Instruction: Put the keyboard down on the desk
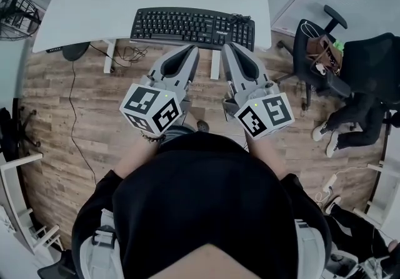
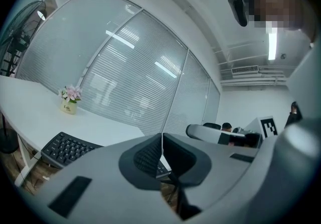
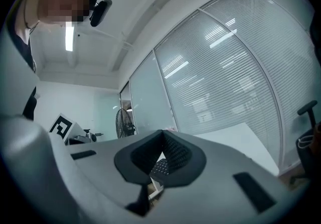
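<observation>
Left gripper: jaws pressed together, nothing between them.
Right gripper: likewise closed and empty (tips just beside the keys).
Keyboard: lies flat along the desk's near edge.
Desk: bears the keyboard's weight, so the put-down looks done and no grip seems needed.

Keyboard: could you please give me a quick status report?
Left gripper and right gripper both shut, empty. Black plastic keyboard lying on white desk, at its front edge, gripper tips beside it. Nothing in the way.
</observation>
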A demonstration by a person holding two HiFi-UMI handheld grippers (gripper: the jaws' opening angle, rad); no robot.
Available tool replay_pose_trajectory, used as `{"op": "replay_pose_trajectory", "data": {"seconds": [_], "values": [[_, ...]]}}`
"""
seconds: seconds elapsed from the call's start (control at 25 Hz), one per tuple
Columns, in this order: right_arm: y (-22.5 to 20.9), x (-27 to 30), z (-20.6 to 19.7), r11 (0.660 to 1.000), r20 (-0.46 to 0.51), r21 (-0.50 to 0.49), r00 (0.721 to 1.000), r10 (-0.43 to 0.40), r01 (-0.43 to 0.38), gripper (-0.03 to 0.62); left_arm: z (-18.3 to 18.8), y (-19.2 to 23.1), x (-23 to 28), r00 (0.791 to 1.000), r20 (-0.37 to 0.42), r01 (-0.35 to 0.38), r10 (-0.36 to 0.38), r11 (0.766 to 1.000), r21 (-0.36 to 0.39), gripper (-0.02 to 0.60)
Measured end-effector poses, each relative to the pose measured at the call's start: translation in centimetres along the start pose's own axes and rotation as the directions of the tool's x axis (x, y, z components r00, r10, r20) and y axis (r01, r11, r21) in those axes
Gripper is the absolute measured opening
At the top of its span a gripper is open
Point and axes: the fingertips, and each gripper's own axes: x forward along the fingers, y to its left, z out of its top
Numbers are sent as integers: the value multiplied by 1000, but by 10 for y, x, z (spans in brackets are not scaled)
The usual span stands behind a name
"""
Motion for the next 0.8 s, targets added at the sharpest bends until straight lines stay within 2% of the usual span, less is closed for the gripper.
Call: {"op": "replay_pose_trajectory", "data": {"seconds": [0.8], "values": [[6, 7, -3, 1000, -17, -19, 1000, 24, -24, 3, 9, 3, 2, 1000, 20, 12, -11, 1000, -11, 12]]}}
